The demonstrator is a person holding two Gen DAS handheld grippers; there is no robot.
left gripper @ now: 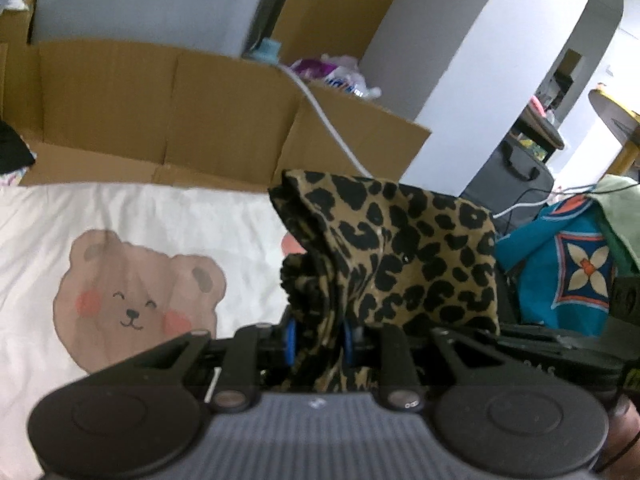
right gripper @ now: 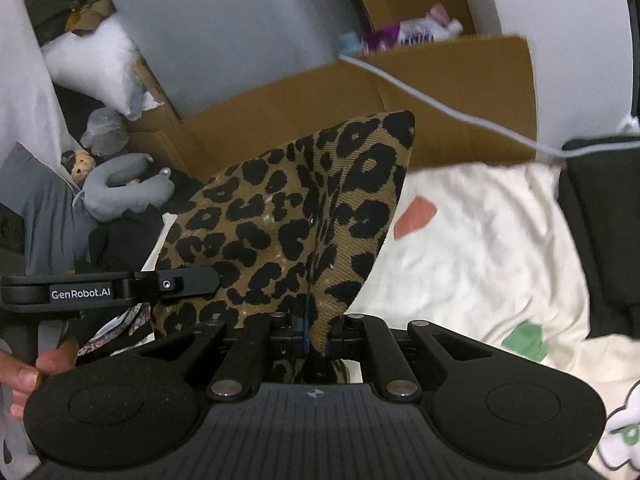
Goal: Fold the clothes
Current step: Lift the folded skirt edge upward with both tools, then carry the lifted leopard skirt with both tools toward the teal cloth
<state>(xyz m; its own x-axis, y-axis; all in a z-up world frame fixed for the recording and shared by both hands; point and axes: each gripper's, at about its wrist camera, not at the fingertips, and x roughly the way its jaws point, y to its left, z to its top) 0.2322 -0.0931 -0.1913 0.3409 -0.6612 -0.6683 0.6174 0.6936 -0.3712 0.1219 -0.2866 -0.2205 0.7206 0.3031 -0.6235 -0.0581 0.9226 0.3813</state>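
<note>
While both claws pinch it, the left gripper and right gripper hold the leopard-print garment above the bear-print sheet; beyond stand a cardboard box, white cable and blue patterned cloth.

My left gripper is black with blue finger pads; my right gripper is black throughout. The garment is tan with a black leopard-spot pattern. The bedsheet is white, printed with a brown bear face with pink cheeks, plus a red patch and a green patch. The cardboard box is brown. The cloth beside the garment is teal with an orange-bordered cream flower motif. The cable is white.
</note>
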